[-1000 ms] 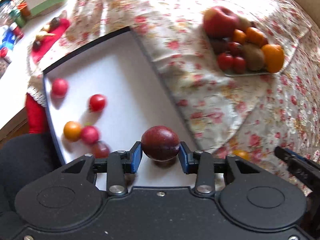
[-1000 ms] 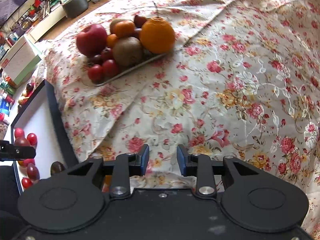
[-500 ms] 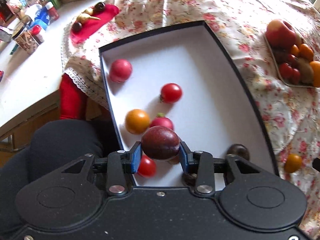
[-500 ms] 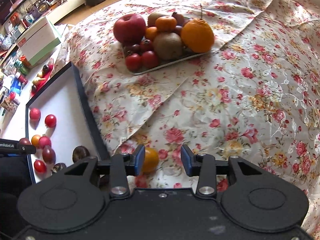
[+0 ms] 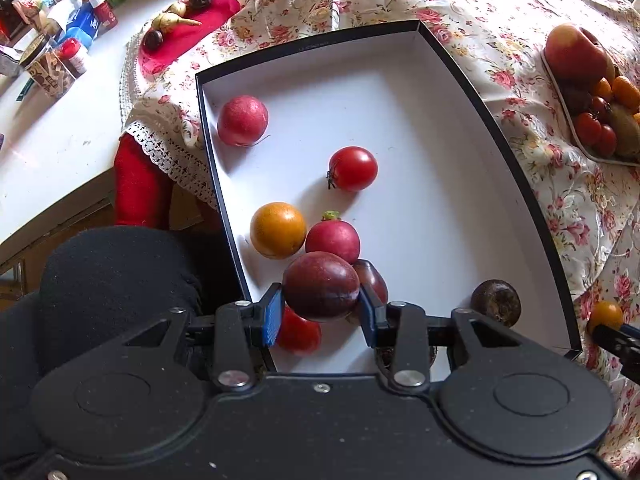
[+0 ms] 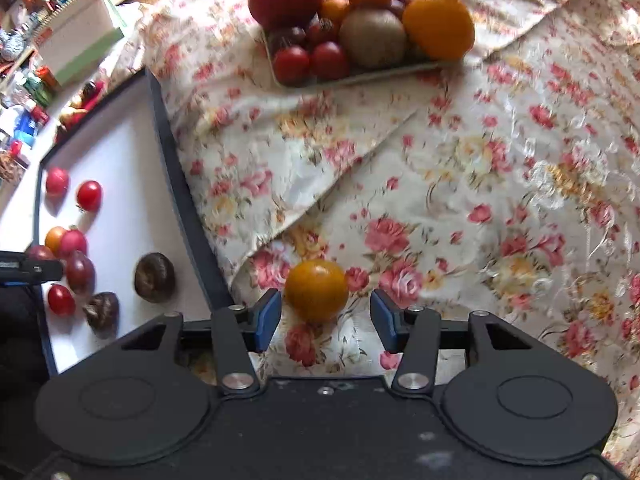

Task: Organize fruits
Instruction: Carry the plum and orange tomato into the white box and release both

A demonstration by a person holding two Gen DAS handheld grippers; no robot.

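Observation:
My left gripper is shut on a dark red plum, held above the near left end of a white box with a black rim. The box holds several small fruits: a pink one, a red tomato, an orange one, and a dark brown one. My right gripper is open around a small orange fruit lying on the floral cloth beside the box. The jaws stand apart from it on both sides.
A tray piled with an apple, kiwi, orange and tomatoes sits farther back on the floral cloth; it also shows at the right edge of the left wrist view. Bottles and a red cloth lie on the white counter at left.
My left gripper carried the plum leftward over the box's near left end. My right gripper moved forward and opened wider around the small orange fruit.

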